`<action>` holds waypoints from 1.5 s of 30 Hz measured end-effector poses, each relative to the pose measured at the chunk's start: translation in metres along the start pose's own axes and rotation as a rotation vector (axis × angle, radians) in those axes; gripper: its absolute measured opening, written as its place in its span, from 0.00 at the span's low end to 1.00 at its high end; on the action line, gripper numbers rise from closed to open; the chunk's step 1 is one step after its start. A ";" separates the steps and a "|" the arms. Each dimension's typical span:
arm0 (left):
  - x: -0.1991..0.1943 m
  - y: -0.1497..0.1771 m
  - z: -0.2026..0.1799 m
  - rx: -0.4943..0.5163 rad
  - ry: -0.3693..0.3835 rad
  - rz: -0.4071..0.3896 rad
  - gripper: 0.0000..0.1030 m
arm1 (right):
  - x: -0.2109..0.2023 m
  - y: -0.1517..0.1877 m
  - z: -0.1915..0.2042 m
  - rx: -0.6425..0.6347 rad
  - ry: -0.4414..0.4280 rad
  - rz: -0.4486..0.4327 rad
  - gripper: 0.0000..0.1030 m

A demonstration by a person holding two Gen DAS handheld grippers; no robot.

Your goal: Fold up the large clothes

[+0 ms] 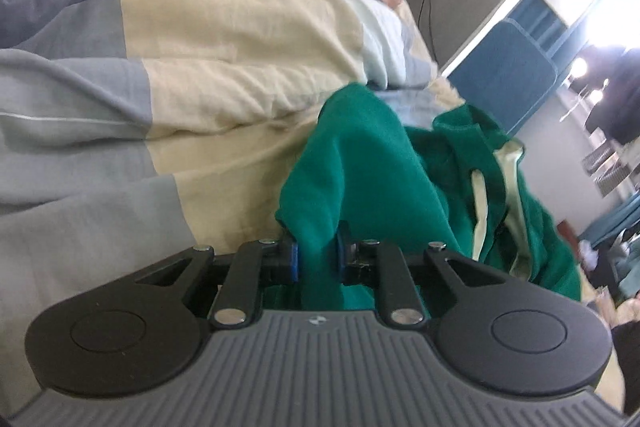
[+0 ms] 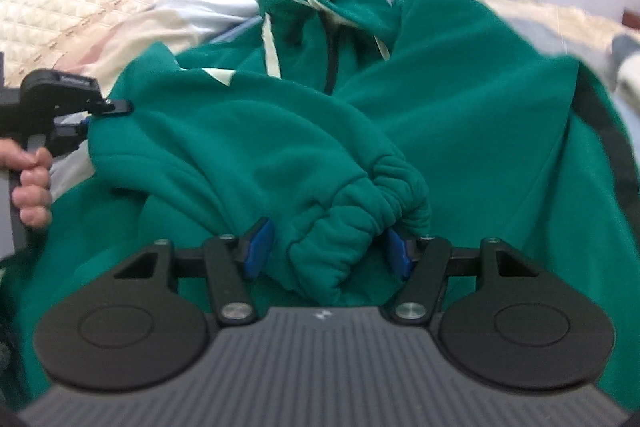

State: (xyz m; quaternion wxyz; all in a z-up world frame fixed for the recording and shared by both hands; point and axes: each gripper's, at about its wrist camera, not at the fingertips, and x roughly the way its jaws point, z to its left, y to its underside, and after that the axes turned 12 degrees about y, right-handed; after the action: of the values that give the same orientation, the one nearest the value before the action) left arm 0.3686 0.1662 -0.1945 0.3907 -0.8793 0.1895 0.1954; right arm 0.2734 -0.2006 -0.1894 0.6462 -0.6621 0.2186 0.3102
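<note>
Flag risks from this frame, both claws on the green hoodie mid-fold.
1. The right claw straddles the bunched sleeve cuff with its pads wide apart; that thick wad could slip out when lifted.
2. The left claw pinches only a narrow fold of the green hoodie, so a pull may let go.
3. The hoodie lies crumpled on a soft, rumpled quilt; dragging could snag the bedding or set in creases.

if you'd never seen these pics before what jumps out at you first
The bright green hoodie jumps out, heaped on a pastel patchwork quilt and filling the right wrist view. Next, the left gripper is pinched shut on a fold of its fabric. In the right wrist view, the right gripper has its blue pads either side of the gathered elastic cuff.
</note>
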 end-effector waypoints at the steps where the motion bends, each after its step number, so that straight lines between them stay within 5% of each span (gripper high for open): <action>1: -0.001 -0.002 -0.002 0.008 0.003 0.010 0.21 | 0.004 -0.001 -0.001 0.011 -0.003 0.011 0.60; 5: -0.018 -0.009 -0.016 0.049 -0.067 -0.029 0.62 | 0.007 0.000 -0.002 0.030 -0.014 0.022 0.60; 6: -0.027 -0.009 -0.019 0.065 -0.079 -0.063 0.65 | 0.005 0.001 -0.001 0.025 -0.013 0.019 0.60; 12: -0.055 0.003 -0.056 0.211 0.004 -0.112 0.65 | 0.003 0.002 0.000 0.020 -0.005 0.015 0.60; 18: -0.032 0.044 -0.093 0.378 0.194 0.048 0.65 | -0.003 0.003 -0.001 0.025 0.005 0.001 0.59; 26: 0.015 0.068 -0.072 0.362 0.122 0.240 0.61 | -0.008 0.003 0.001 -0.026 0.032 -0.045 0.59; 31: 0.004 0.068 -0.065 0.307 0.150 0.159 0.60 | 0.001 0.001 -0.005 0.002 -0.005 -0.020 0.60; 39: -0.024 0.020 -0.108 0.300 0.266 0.065 0.69 | 0.002 -0.049 -0.019 0.148 -0.086 -0.018 0.62; 45: 0.029 -0.054 -0.136 0.337 0.225 0.065 0.73 | 0.021 -0.117 -0.016 0.116 -0.118 0.029 0.62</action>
State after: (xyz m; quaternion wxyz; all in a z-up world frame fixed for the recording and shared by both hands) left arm 0.4460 0.0908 -0.0919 0.5020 -0.8113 0.2902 0.0742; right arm 0.3713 -0.2059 -0.1208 0.6907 -0.6010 0.2071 0.3447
